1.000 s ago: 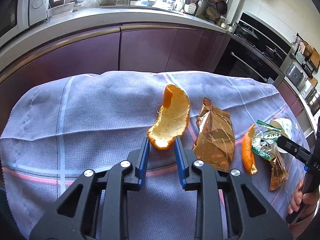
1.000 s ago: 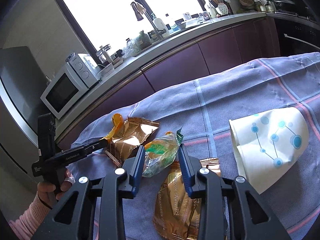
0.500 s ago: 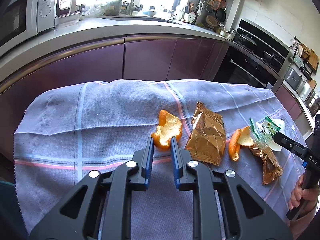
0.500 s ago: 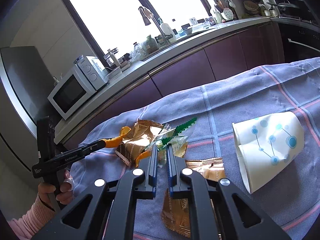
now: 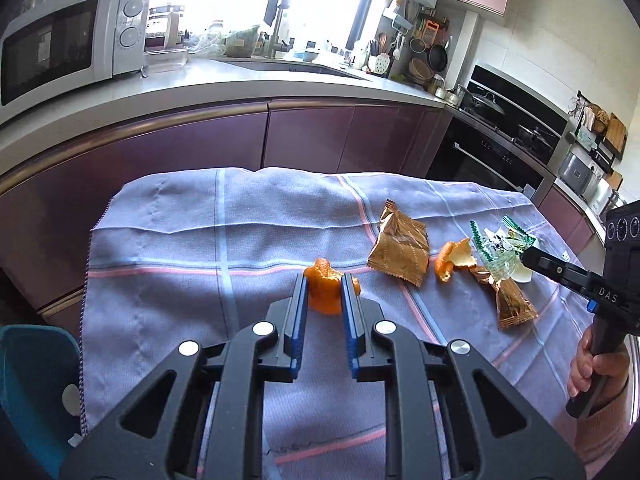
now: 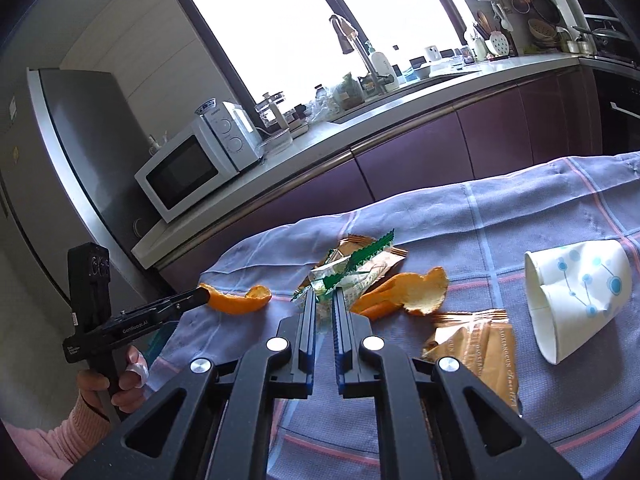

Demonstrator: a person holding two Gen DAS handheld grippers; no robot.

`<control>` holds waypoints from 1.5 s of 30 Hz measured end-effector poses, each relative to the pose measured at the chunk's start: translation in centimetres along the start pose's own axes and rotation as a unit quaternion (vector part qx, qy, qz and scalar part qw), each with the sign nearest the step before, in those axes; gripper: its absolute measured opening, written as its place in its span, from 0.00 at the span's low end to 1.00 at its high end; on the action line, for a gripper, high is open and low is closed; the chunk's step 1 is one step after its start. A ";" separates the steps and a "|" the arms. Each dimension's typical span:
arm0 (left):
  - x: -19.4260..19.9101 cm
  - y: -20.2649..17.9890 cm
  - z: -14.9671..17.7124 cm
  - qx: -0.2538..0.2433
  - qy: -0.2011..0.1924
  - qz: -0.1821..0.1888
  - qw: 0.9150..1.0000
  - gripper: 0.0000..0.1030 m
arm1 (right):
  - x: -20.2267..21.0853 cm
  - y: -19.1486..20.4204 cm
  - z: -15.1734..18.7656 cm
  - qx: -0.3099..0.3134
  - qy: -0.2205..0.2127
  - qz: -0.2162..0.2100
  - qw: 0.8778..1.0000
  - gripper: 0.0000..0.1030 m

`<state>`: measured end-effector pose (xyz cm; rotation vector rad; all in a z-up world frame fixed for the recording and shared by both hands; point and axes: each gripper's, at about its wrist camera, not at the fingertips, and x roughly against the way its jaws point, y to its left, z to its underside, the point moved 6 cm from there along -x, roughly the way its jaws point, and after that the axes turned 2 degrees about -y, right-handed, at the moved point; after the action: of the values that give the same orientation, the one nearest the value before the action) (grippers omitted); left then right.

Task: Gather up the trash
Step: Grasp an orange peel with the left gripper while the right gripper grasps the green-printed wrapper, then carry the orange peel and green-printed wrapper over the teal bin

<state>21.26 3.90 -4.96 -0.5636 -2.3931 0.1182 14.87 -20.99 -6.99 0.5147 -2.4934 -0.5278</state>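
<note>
My left gripper [image 5: 325, 286] is shut on a curled piece of orange peel [image 5: 322, 294] and holds it just above the blue-grey checked cloth [image 5: 200, 248]. From the right wrist view the same peel [image 6: 240, 300] juts out of the left gripper [image 6: 202, 295]. My right gripper [image 6: 323, 300] is shut on a green and white plastic wrapper [image 6: 348, 272], lifted off the cloth. On the cloth lie a second orange peel [image 6: 408, 292], a gold snack wrapper [image 6: 480, 344], another gold wrapper [image 5: 400, 246] and a tipped paper cup [image 6: 580, 296].
A teal bin [image 5: 32, 380] stands off the cloth's near left corner. Behind the table runs a kitchen counter with purple cabinet fronts [image 5: 304, 136], a microwave [image 6: 192, 164] and a sink. An oven [image 5: 492, 152] is at the right. A hand [image 5: 592, 368] holds each gripper's handle.
Both grippers have closed on their pieces, the left on the peel and the right on the green wrapper, and drawn back and upward with them off the cloth.
</note>
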 end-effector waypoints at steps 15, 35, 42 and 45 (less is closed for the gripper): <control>9.5 6.1 3.9 0.051 -0.046 -0.034 0.997 0.16 | -3.9 9.5 2.8 0.061 0.061 -0.092 0.992 0.07; 21.5 16.7 7.1 0.126 -0.113 -0.152 0.974 0.16 | -12.0 24.8 6.4 0.145 0.162 -0.231 0.948 0.07; 21.9 21.0 9.1 0.153 -0.100 -0.192 0.964 0.16 | -15.9 28.5 8.3 0.159 0.204 -0.250 0.933 0.07; 21.6 22.6 10.0 0.165 -0.090 -0.200 0.962 0.16 | -17.5 29.4 9.3 0.165 0.222 -0.246 0.929 0.07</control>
<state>8.40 34.10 -5.07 0.0926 -2.5361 0.3946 15.99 14.47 -7.99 1.2610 -2.0075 -0.1343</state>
